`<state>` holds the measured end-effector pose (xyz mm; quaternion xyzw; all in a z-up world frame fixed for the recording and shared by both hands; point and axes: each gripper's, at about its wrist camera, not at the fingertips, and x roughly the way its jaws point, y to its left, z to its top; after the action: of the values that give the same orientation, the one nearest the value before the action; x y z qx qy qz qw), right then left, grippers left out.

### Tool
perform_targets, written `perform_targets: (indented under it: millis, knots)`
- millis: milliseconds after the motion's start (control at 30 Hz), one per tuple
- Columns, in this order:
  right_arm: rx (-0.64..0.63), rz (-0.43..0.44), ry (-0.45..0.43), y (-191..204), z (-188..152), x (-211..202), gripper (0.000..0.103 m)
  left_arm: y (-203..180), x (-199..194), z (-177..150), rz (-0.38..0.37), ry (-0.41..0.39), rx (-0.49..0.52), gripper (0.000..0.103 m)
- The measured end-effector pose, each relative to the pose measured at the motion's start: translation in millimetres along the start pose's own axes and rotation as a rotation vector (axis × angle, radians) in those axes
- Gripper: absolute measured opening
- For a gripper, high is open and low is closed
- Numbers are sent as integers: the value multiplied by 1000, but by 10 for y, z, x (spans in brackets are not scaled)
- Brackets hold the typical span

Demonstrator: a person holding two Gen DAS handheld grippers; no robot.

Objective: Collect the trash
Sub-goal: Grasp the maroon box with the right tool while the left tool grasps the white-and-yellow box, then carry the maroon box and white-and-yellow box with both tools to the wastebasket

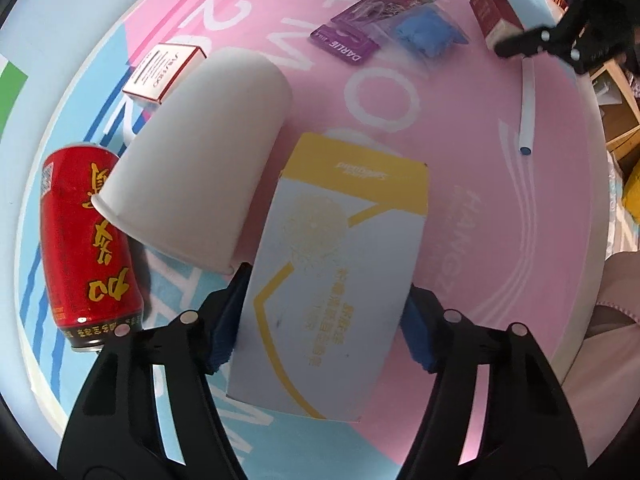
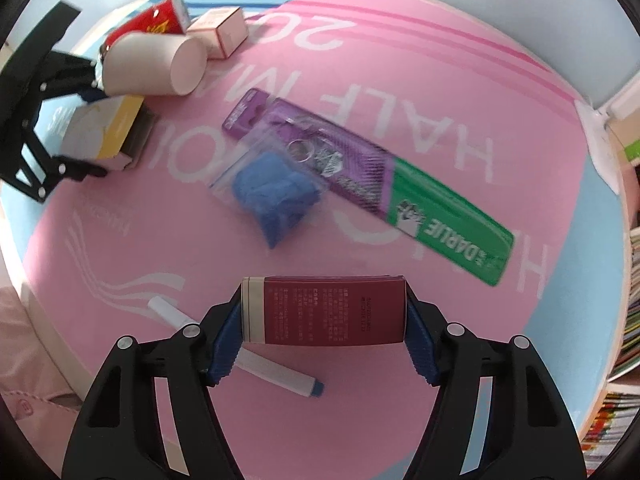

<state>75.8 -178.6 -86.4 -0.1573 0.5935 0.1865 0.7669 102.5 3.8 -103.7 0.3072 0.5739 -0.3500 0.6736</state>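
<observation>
My left gripper point(image 1: 322, 316) is shut on a white and yellow carton point(image 1: 340, 272), also seen in the right wrist view point(image 2: 104, 128). A white paper cup point(image 1: 200, 164) lies on its side beside a red drink can point(image 1: 86, 244). My right gripper point(image 2: 324, 340) is shut on a dark red box point(image 2: 324, 310) held above the pink mat; it also shows far right in the left wrist view point(image 1: 494, 12). A purple and green Darlie pack point(image 2: 360, 184), a blue glove bag point(image 2: 276, 196) and a white marker point(image 2: 276, 372) lie on the mat.
A small white and red box point(image 1: 164, 70) lies behind the cup. The round table's edge point(image 1: 596, 184) curves at the right, with wooden furniture beyond. Bookshelves point(image 2: 628, 320) stand at the right in the right wrist view.
</observation>
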Motion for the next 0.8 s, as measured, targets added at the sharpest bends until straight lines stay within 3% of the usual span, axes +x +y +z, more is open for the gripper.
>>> perform_targets:
  millis: [400,667,800]
  knots:
    - [81,-41,-75,-195,-210,-426,69,-371,-299,73,19,-56,19,65]
    - [174,-59,-106,-123,-818,-839,69,-673,-467,265,20,-100,146,65]
    - [272,-85,-117,-111,-1209,-988,69,-1033,-638,385,2,-129,245,65]
